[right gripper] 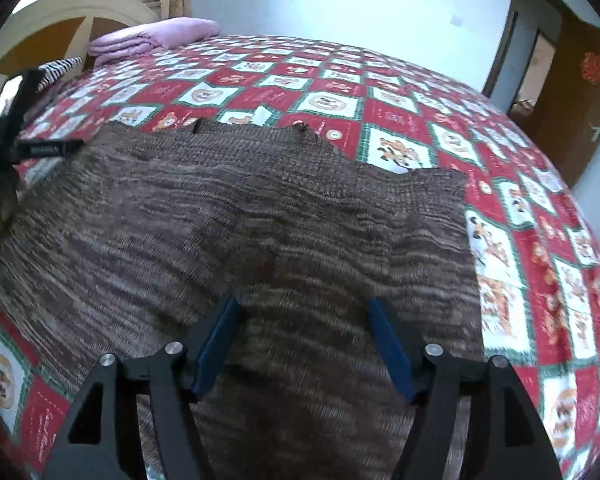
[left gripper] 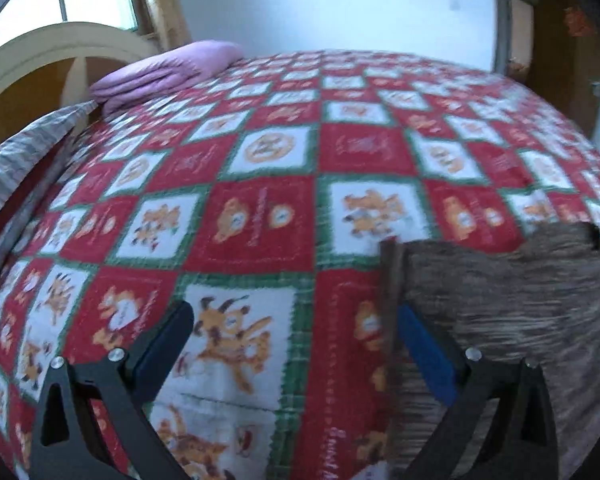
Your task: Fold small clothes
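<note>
Pre-grasp step: brown knit garment (right gripper: pixel 260 216) lies flat on the bed (right gripper: pixel 400 92); right hand-held gripper (right gripper: pixel 302 340) and left hand-held gripper (left gripper: pixel 296 340) both apart, empty; next, likely pinch edge at 3 o'clock.

Garment (right gripper: pixel 236 216) flat on bedspread (right gripper: pixel 400 92), near edge, center to 9 o'clock in right wrist view. Right gripper (right gripper: pixel 302 344) above garment at 6 o'clock, jaws apart. Left gripper (left gripper: pixel 296 344) at garment's left edge; 1 finger (left gripper: pixel 426 350) over fabric, other over bedspread. Folded blanket (left gripper: pixel 168 70) at 11 o'clock, far corner, by headboard (left gripper: pixel 40 64). Pillow (left gripper: pixel 20 160) at 9 o'clock. Doorway (right gripper: pixel 540 76) at 2 o'clock.
</note>
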{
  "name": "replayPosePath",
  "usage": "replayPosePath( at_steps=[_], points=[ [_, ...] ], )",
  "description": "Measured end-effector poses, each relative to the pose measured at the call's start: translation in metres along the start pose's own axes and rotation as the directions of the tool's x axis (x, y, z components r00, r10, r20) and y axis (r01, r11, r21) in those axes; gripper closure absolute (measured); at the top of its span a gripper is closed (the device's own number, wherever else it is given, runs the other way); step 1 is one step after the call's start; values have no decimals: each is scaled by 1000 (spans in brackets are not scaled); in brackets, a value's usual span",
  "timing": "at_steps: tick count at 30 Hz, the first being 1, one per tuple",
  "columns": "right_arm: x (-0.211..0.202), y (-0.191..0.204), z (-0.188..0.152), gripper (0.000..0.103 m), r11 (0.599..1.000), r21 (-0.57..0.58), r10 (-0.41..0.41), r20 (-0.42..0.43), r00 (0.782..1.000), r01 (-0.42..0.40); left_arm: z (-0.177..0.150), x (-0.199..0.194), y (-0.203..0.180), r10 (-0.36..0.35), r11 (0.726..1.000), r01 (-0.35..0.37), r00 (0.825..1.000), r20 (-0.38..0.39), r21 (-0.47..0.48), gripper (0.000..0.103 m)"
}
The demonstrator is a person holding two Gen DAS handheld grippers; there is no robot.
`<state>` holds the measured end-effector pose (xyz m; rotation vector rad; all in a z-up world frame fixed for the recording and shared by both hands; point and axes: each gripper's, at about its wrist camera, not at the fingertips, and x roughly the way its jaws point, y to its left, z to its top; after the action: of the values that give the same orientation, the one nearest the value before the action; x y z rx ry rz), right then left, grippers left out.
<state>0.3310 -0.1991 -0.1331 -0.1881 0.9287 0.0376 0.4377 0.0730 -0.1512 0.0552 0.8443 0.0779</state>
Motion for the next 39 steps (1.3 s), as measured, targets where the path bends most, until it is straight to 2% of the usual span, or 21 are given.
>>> replayPosePath(
  at_steps=[2,4,7,11,17,25,30,34,39],
  points=[
    [-9,8,1,34,999,1,35,4,999,-35,3,-3,-1,-43,999,43,999,24,-2,0],
    [-23,26,-1,34,996,-27,80,27,996,-80,6,1,-7,-60,998,60,998,14,9,0],
    [-38,64,-6,34,987,-130,106,66,992,-97,8,11,-16,-63,998,63,998,-12,28,0],
    [-44,107,-14,34,965,-236,132,76,988,-111,15,21,-16,-107,994,107,993,-44,6,0],
    [-50,157,-27,34,923,-383,97,122,988,-43,12,36,-4,-196,980,190,977,-90,-65,0],
    [-53,212,-40,34,858,-514,94,178,979,12,11,39,-4,-218,975,214,972,-84,-57,0],
    [-49,242,-46,34,812,-575,60,244,968,95,10,38,-4,-217,975,213,974,-73,-58,0],
    [-45,256,-40,34,797,-587,37,282,959,141,8,36,-2,-227,973,223,972,-59,-62,0],
    [-40,270,-31,34,787,-600,47,294,955,146,6,31,-3,-268,962,267,963,-29,-51,13]
  ],
)
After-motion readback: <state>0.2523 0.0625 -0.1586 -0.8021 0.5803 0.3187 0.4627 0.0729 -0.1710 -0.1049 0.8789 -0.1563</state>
